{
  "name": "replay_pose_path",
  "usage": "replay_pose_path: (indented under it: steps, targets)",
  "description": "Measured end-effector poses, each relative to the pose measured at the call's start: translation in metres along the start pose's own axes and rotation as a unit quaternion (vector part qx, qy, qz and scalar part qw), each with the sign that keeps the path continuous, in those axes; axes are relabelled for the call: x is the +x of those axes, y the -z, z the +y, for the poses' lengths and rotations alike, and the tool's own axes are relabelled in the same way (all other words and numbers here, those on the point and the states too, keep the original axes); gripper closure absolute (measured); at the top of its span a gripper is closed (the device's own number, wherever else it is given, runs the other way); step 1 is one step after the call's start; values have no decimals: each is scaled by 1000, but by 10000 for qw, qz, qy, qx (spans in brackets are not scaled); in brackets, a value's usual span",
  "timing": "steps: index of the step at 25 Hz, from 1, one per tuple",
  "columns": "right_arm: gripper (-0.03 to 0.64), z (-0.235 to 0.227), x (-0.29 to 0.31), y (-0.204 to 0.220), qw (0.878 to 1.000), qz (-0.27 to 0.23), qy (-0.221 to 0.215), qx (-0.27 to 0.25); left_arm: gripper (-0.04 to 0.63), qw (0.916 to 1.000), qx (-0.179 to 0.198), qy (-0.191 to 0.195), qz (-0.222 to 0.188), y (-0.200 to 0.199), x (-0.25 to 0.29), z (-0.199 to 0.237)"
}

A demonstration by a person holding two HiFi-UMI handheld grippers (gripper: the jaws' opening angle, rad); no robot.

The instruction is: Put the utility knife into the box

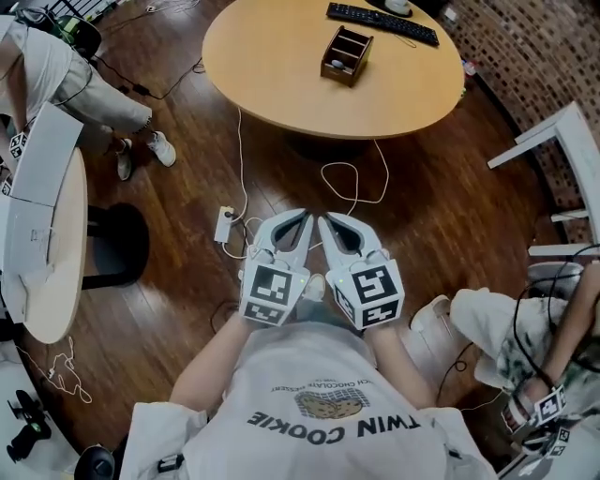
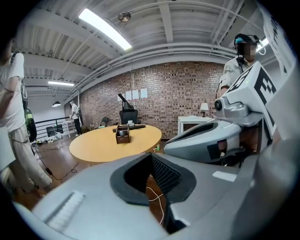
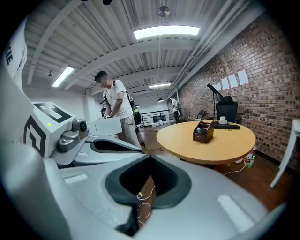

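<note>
A brown wooden box [image 1: 347, 55] with compartments stands on the round wooden table [image 1: 281, 66], far ahead of both grippers. It also shows as the box [image 2: 123, 133] in the left gripper view and the box [image 3: 204, 131] in the right gripper view. A small grey round thing lies in one compartment. I cannot make out a utility knife in any view. My left gripper [image 1: 302, 218] and right gripper [image 1: 325, 222] hang side by side close to my chest, over the floor. Each has its jaws shut tip to tip, with nothing held in the left gripper [image 2: 151, 154] or the right gripper [image 3: 150, 157].
A black keyboard [image 1: 382, 23] lies at the table's far edge. White cables and a power strip [image 1: 223, 225] lie on the wooden floor between me and the table. A white table [image 1: 47, 234] stands at left and white furniture [image 1: 562, 141] at right. People stand on both sides.
</note>
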State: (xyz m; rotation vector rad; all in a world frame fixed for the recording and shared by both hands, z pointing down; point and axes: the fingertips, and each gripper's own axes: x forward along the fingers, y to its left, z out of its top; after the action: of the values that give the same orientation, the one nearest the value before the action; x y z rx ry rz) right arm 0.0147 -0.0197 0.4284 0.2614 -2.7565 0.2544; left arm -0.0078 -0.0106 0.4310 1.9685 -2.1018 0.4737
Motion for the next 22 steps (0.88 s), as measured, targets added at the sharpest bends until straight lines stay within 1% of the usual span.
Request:
replay_pose_path:
  steps: [4,8,12,16,22]
  targets:
    - [615,30,-3,5,9999,9,71,-76,589,9999,-140,-26,-39,9,-31,2]
    - [615,61,-8,8,9997,-78,231,-38,589,9995,-299,-12,-113,19,-65,7]
    - [615,92,-14,13,9992,-81,383,17,589,9992,-361,3,-176,26,-96,9]
    - [615,123,-21,19,9989,-81,472,14,589,9992,-372,-9,-126,39,-125,9]
    - [615,155,-30,30,9981,-20,619,61,589,9990,-439,-51,-76,58,-161,11]
